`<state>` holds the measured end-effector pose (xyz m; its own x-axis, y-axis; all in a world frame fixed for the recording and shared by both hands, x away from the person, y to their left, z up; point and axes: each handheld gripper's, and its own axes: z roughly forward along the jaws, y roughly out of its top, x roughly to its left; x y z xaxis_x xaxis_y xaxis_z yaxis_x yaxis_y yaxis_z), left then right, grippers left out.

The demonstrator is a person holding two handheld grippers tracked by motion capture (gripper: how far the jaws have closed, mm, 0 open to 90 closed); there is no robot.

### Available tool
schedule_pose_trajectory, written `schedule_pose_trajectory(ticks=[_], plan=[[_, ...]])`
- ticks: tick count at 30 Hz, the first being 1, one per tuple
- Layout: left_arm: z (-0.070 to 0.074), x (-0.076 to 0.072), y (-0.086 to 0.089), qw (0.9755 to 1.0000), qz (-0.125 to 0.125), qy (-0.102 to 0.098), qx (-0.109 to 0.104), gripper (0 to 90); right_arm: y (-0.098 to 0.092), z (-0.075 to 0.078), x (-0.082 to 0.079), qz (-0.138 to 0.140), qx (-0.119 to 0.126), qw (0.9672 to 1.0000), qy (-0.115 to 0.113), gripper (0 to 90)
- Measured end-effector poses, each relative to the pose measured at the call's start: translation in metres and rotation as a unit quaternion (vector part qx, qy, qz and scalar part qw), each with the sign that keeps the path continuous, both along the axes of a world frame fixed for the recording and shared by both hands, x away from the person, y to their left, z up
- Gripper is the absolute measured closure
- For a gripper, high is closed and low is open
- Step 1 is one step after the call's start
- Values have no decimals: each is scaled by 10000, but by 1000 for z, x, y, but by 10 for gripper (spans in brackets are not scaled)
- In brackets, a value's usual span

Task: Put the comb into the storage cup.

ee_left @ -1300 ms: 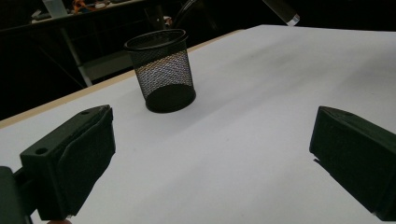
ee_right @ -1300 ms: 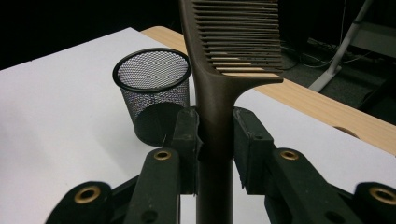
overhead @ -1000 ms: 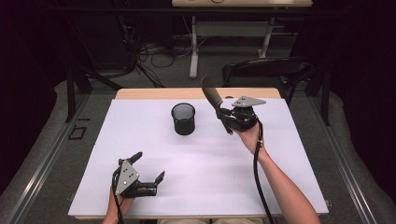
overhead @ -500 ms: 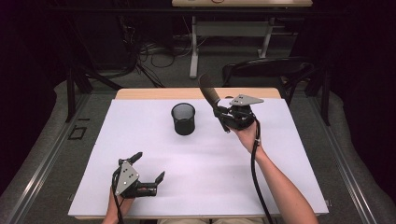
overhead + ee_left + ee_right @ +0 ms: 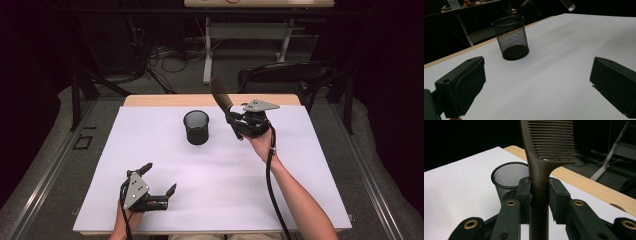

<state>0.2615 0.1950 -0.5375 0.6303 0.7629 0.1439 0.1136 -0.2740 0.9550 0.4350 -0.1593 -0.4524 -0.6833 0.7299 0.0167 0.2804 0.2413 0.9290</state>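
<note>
Black mesh marks our target: the pen cup (image 5: 196, 127) stands upright on the white table (image 5: 300, 170), toward its far middle, and looks empty in the left gripper view (image 5: 511, 37). We hold a dark brown comb (image 5: 221, 98) in the right gripper (image 5: 234, 121), its jaws clamped on the handle just below the teeth, as the right gripper view (image 5: 541, 185) shows plainly, with the toothed end rising up and away from us. Compared with a second ago, the comb has drifted slightly toward the cup and tilted a touch more leftward, though the grip is unchanged; we judge that we are lining it up over the cup's mouth instead of dropping it yet. The comb is near the cup's right side, apart from the rim and above it. Our left gripper (image 5: 159, 180) rests low at the near left of the table, jaws wide with nothing between them, well apart from the cup. Next, we likely need to swing the handle end downward over the opening.
</note>
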Motion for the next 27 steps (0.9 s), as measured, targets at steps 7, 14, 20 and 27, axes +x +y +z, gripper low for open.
schedule_pose_trajectory(ticks=[7, 14, 20, 27], plan=[[0, 0, 1, 10000, 6, -1, 5, 2, 2, 1, 2, 4, 2, 10000, -19, 729], [0, 0, 0, 10000, 9, -2, -3, 2, 5, 2, 3, 15, 36, 10000, -54, 729], [0, 0, 0, 10000, 2, -3, 1, 2, 7, 2, 5, 24, 49, 10000, -56, 729], [0, 1, 0, 10000, 3, -2, -2, 2, 10, 2, 6, 31, 62, 10000, -50, 729]])
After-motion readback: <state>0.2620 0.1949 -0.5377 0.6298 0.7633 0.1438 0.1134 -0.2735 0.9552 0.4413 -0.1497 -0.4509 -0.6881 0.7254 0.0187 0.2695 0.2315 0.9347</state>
